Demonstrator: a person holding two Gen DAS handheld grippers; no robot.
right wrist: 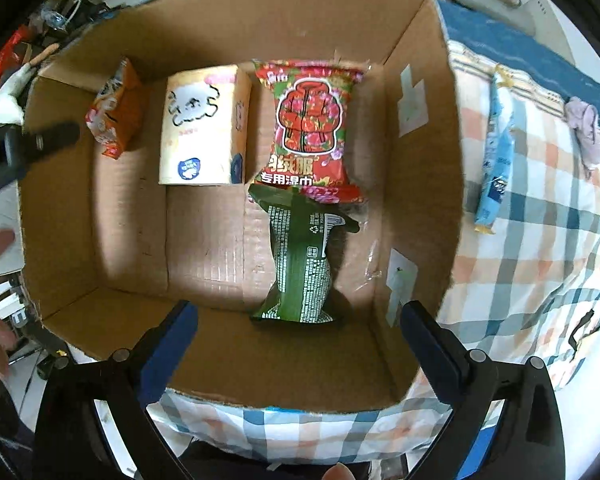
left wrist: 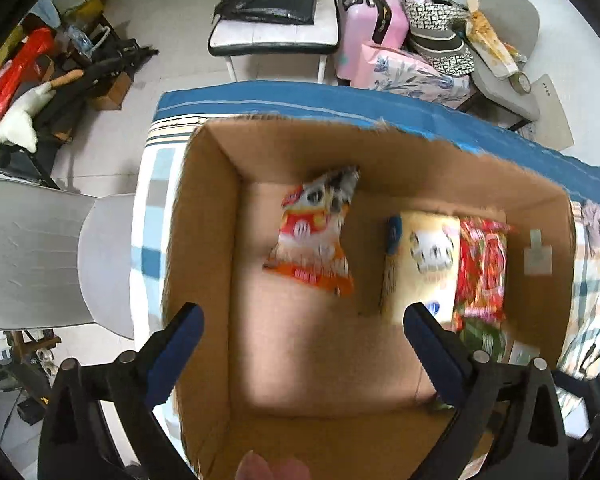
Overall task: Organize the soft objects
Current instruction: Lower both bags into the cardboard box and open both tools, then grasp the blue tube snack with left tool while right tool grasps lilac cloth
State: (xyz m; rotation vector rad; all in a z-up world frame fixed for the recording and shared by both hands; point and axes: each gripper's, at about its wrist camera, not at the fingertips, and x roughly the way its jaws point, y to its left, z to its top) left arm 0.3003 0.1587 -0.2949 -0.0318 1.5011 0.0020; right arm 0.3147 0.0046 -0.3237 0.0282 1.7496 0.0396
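A cardboard box (left wrist: 204, 248) (right wrist: 416, 128) stands on a checked bedsheet. Inside it an orange snack packet (left wrist: 314, 236) (right wrist: 114, 112) looks blurred and tilted by the far wall. A cream tissue pack (left wrist: 424, 264) (right wrist: 204, 124), a red wet-wipe packet (left wrist: 482, 268) (right wrist: 310, 128) and a green packet (right wrist: 300, 264) lie on the box floor. My left gripper (left wrist: 300, 320) is open and empty above the box. My right gripper (right wrist: 300, 320) is open and empty over the box's near side. A blue packet (right wrist: 496, 152) and a pink cloth (right wrist: 586, 128) lie on the sheet to the right of the box.
A grey chair (left wrist: 48, 248) stands left of the bed. Beyond the bed are a white bench (left wrist: 276, 32) with black bags, a pink suitcase (left wrist: 368, 20) and piled bags. The left gripper's arm (right wrist: 24, 148) reaches in over the box's left wall in the right wrist view.
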